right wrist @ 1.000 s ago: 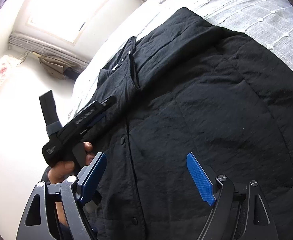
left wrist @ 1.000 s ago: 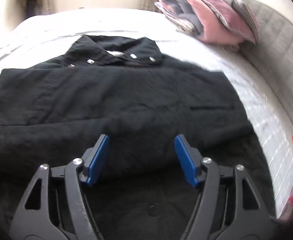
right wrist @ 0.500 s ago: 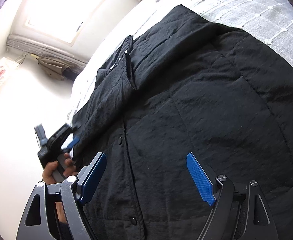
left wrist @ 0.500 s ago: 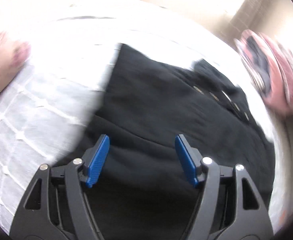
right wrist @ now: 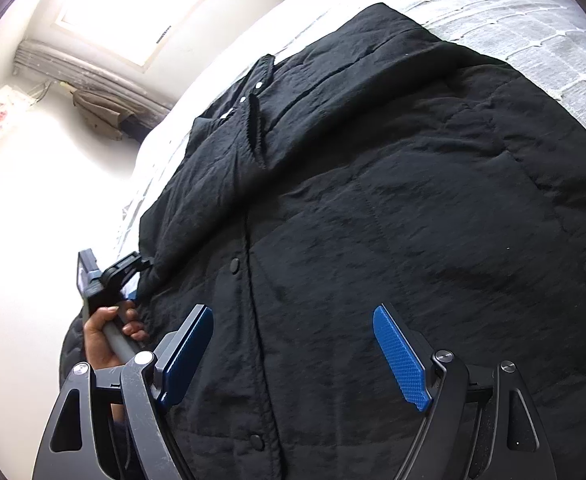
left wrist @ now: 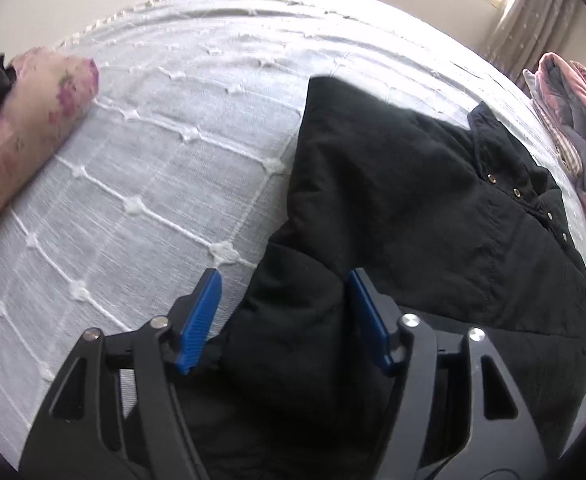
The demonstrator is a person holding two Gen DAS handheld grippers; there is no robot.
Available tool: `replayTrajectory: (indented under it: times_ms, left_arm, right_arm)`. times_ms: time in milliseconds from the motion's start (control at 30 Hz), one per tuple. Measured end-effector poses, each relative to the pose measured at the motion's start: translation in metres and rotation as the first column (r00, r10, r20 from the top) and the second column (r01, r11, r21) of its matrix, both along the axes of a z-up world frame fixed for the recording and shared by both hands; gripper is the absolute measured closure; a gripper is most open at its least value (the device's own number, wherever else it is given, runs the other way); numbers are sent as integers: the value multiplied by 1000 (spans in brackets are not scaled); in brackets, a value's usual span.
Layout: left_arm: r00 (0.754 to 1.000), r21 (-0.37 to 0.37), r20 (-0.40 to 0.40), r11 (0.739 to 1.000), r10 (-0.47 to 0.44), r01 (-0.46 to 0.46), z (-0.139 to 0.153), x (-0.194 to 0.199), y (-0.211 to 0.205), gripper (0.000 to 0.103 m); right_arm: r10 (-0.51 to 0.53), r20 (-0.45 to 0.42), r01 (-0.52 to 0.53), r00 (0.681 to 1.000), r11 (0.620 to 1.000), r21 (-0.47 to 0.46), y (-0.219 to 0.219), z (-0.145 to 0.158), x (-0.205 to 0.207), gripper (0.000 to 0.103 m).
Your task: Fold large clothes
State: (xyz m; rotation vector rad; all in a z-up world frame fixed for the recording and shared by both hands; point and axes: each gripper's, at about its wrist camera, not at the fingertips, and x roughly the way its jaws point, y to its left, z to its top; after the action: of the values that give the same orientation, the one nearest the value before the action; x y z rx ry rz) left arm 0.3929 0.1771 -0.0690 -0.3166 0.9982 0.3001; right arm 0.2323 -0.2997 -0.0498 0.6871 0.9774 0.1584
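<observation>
Black padded jacket [right wrist: 373, 200] spread on white bedspread [left wrist: 153, 160], sleeve folded in, left gripper [left wrist: 283, 312] closing around its edge, right gripper [right wrist: 293, 344] open above.

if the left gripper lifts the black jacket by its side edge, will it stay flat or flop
The black jacket will likely flop: its fabric creases and puckers. Quilted padding suggests some bulk, so it may sag heavily. The left gripper's jaws are closing over its edge.

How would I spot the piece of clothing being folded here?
Look at the bed with the white quilted bedspread. Spread across it lies the big black padded coat, collar towards the window. Unlike the pink and grey bundle of bedding beside it, it is plain black with snap buttons down its front.
</observation>
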Motion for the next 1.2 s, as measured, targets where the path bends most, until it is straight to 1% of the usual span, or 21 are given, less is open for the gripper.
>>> replayTrajectory:
  times_ms: [67,100,167,233,367,533,667,733,800,833,867,900,933,967,1033,1067,1100,1133,1200]
  left_arm:
    - [1000,24,6,1000,-12,12,12,-7,2,38]
    - [1000,22,18,1000,-18,17,18,-12,5,38]
    - [999,-3,50,1000,-23,23,31,-28,9,38]
    - [998,-31,63,999,-24,26,39,-48,15,38]
    - [997,-63,48,996,-57,60,49,-87,17,38]
    - [994,-115,43,987,-105,109,60,-161,29,38]
    - [995,-118,62,989,-84,91,68,-224,35,38]
    - [992,-99,79,990,-94,102,71,-250,32,36]
    - [990,-55,107,994,-89,95,75,-276,26,32]
    - [989,-51,115,994,-94,101,75,-287,22,29]
    - [987,-61,121,991,-107,115,76,-295,19,29]
    - [984,-81,129,988,-120,131,76,-305,17,29]
    - [984,-95,139,987,-114,128,77,-312,16,29]
    - [984,-105,148,988,-100,117,77,-319,18,29]
    - [983,-123,180,990,-46,69,78,-334,27,28]
    - [979,-130,206,991,-12,39,77,-343,34,25]
    - [977,-125,214,992,12,15,75,-350,39,23]
    - [978,-115,205,993,28,-4,70,-356,44,23]
    - [985,-103,171,995,14,3,61,-361,49,23]
  right_arm:
    - [-1,2,1,1000,1000,0,-1,1,-1,19]
    - [-1,6,1,1000,1000,1,-1,2,-2,19]
    - [3,14,-3,1000,1000,-5,-1,3,-2,19]
    - [7,10,-7,1000,1000,-8,0,2,-1,19]
    - [8,4,-8,1000,1000,1,2,1,-1,19]
    - [-9,24,10,1000,999,-41,-1,7,-3,19]
    - [-11,38,13,999,999,-53,-2,10,-5,19]
    - [-4,64,9,998,997,-82,1,17,-7,19]
    - [13,107,1,994,991,-136,9,28,-11,19]
    - [27,132,-5,991,986,-168,14,34,-14,19]
    - [48,165,-12,985,977,-215,21,41,-18,19]
    - [61,181,-16,982,970,-244,25,46,-21,19]
    - [81,201,-19,976,957,-291,32,52,-26,19]
    - [104,223,-21,969,937,-348,39,58,-32,19]
    - [155,251,-33,955,902,-430,49,65,-46,19]
    - [169,261,-39,951,897,-440,51,66,-56,19]
    - [171,269,-40,948,901,-432,50,64,-68,19]
    - [171,276,-44,946,910,-412,47,59,-85,19]
    - [172,287,-53,942,923,-381,41,46,-119,19]
